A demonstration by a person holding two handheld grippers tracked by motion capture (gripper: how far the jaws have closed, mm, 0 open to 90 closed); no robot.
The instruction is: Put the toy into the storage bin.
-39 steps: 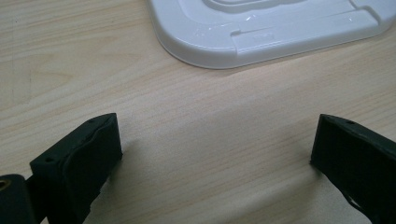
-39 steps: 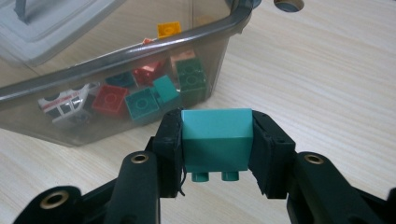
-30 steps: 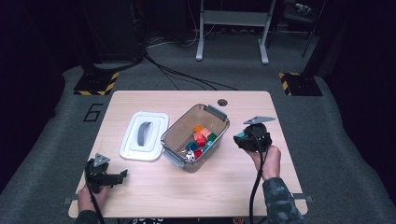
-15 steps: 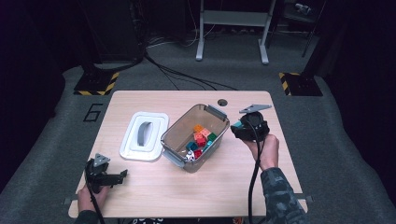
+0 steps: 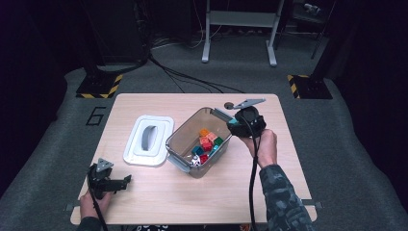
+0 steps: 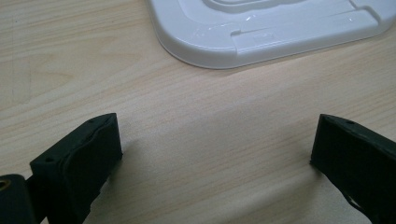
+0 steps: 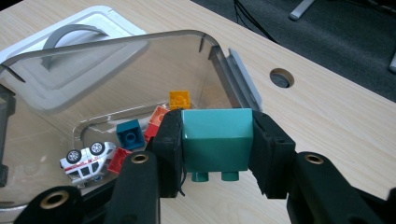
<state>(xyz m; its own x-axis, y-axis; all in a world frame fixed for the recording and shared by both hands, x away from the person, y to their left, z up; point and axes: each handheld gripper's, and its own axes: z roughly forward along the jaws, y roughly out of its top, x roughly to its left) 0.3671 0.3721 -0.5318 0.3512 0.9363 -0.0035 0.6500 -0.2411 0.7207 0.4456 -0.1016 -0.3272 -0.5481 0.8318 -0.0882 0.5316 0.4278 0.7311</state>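
Note:
My right gripper point(image 7: 215, 140) is shut on a teal toy brick point(image 7: 215, 140), held just above the near right rim of a clear plastic bin point(image 7: 140, 51). In the high view that right gripper point(image 5: 235, 126) hangs at the bin's point(image 5: 179, 139) far right corner. Inside the bin lie several coloured bricks point(image 5: 208, 140) and a small white toy car point(image 7: 86, 158). The bin's white lid point(image 5: 148, 139) with a grey handle rests on the table to the left. My left gripper point(image 5: 126, 181) lies open near the front left edge, its jaws wide apart over bare wood point(image 6: 215, 149).
The wooden table point(image 5: 159, 197) has a round hole point(image 7: 281, 77) near its far edge. Grey floor, cables and a metal stand lie beyond the table. Bare wood stretches across the table's front and right side.
My right gripper has risen and moved away from me and leftward with the teal brick, toward the bin's corner. The left gripper has stayed put.

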